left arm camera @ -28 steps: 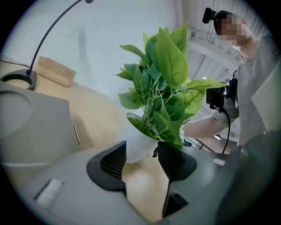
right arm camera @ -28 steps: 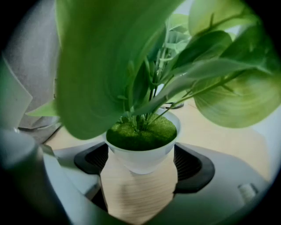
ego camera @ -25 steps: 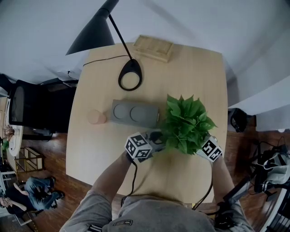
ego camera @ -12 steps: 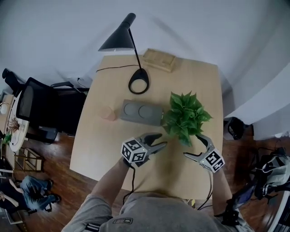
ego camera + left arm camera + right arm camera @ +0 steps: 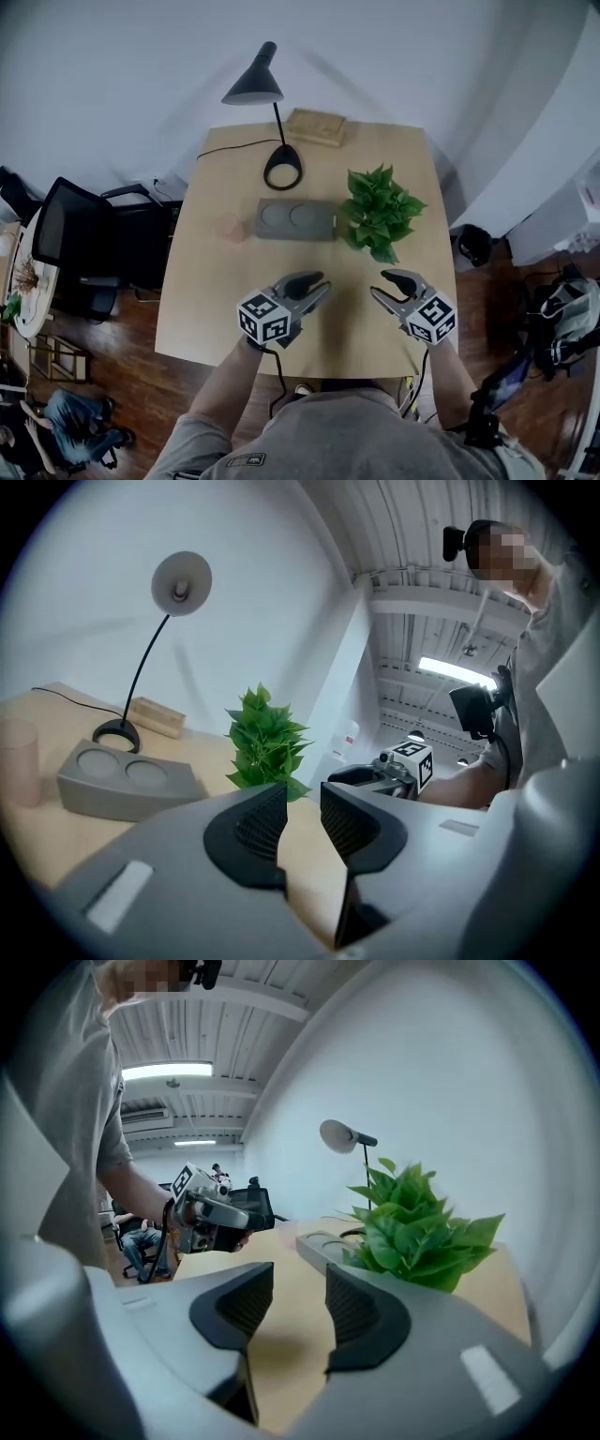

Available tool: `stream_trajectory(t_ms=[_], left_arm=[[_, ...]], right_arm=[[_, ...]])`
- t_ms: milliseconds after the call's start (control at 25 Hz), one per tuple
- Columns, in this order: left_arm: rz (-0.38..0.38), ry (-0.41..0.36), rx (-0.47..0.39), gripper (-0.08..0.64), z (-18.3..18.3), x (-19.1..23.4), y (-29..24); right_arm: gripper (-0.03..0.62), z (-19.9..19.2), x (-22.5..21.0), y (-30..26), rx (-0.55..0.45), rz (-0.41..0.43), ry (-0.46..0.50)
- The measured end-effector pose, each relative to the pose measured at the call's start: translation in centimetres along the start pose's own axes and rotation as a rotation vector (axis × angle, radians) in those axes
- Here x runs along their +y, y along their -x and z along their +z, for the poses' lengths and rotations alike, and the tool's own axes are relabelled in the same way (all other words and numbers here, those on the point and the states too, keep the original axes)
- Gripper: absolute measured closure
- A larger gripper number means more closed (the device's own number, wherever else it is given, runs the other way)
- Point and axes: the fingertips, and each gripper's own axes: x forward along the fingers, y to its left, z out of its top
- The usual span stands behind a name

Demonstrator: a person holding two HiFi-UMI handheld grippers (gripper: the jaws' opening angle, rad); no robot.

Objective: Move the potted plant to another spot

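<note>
The potted plant [image 5: 378,211] stands free on the right part of the wooden surface [image 5: 211,305]. Its leaves reach over the right end of the gray block with two round recesses [image 5: 295,219], the same spot beside the block as in both earlier frames. A second ago both grippers were close in at the plant's base, one on each side under the leaves. Half a second ago they had drawn back with their fingers spread wide. Now the left gripper [image 5: 317,286] and the right gripper [image 5: 378,284] hover over the near part of the surface, well apart from the plant and nearer the person, side by side with their tips angled towards each other. The left gripper's fingers [image 5: 248,832] have just been closing and stand at a narrow gap, with only bare wood showing between them. The right gripper's fingers [image 5: 361,1321] have closed in the same way, to a slightly wider gap that holds nothing. A pale pink cup [image 5: 231,227] stands just left of the block. Behind the block is a black desk lamp [image 5: 254,88], its cord trailing off to the left, and a flat wooden box [image 5: 315,127] lies at the far edge. A black office chair [image 5: 70,246] stands on the floor to the left of the surface.
</note>
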Motion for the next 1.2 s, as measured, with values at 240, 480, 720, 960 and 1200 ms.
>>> stream_trajectory(t_ms=[240,480,720,960,1200], left_arm=[[-0.027,-0.015,-0.023,0.489,-0.5,-4.1,5.5],[-0.041,0.009,-0.012,0.500,-3.3,-7.4,9.8],[-0.017,0.024,-0.015,0.505,-5.4,-9.9,12.0],[0.027,0.020,-0.033,0.505,-6.0,-12.5,12.5],[0.058,-0.004,-0.043,0.506,-6.6,-14.4,12.8]], right_arm=[[0.440,2.2,8.6,-0.8,0.021,0.000,0.059],[0.460,2.0,16.6,-0.2,0.063,0.009,0.069],[0.499,0.8,21.7,1.1,0.098,0.039,0.091],[0.551,0.3,22.4,2.7,0.097,0.041,0.103],[0.584,-0.6,22.3,4.0,0.095,0.021,0.100]])
